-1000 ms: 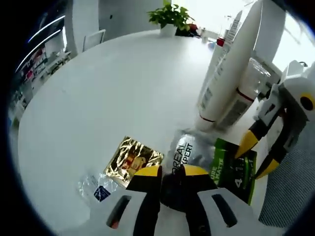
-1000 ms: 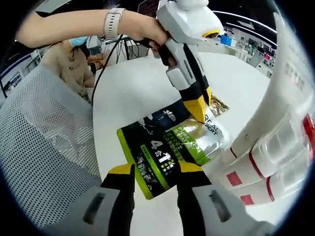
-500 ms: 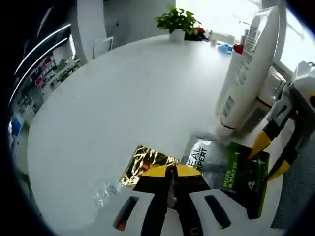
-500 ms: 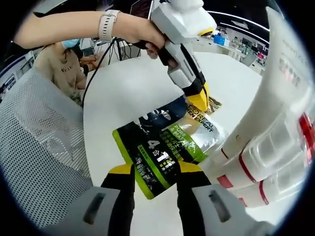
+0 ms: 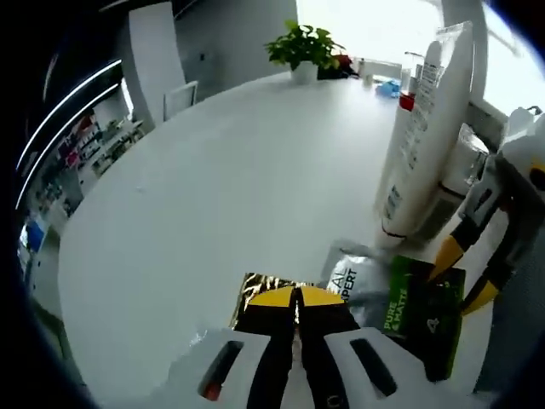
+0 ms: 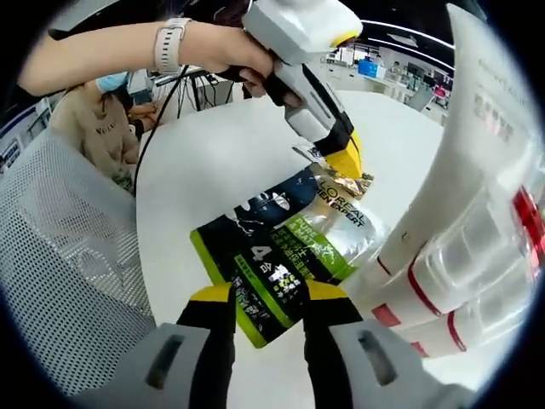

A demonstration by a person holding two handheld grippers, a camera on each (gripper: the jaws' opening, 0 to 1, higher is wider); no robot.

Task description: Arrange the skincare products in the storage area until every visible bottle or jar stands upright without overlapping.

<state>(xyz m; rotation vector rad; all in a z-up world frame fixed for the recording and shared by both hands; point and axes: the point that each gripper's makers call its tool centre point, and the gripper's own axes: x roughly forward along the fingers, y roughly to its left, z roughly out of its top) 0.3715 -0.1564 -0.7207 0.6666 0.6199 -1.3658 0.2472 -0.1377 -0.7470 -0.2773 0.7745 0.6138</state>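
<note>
My left gripper (image 5: 295,298) is shut, its yellow tips over the near edge of a gold sachet (image 5: 255,286); whether it pinches the sachet I cannot tell. In the right gripper view the left gripper (image 6: 345,162) points down at the gold sachet (image 6: 359,182). Beside it lie a silver sachet (image 5: 349,273) (image 6: 345,213) and, partly over it, a green-and-black sachet (image 5: 417,311) (image 6: 255,273). My right gripper (image 6: 266,298) (image 5: 464,273) is open, its jaws on either side of that sachet's near corner. White tubes (image 5: 421,145) (image 6: 477,196) stand cap-down close together.
Everything sits on a round white table (image 5: 213,170). A potted plant (image 5: 302,43) stands at its far edge, a white chair (image 5: 174,85) behind. A mesh chair back (image 6: 77,256) is close on one side, with a seated person (image 6: 102,119) and a cable beyond.
The left gripper's jaws, slightly apart around something dark a second ago, have shut, and it has shifted over the gold sachet. The right gripper has stayed at the green sachet.
</note>
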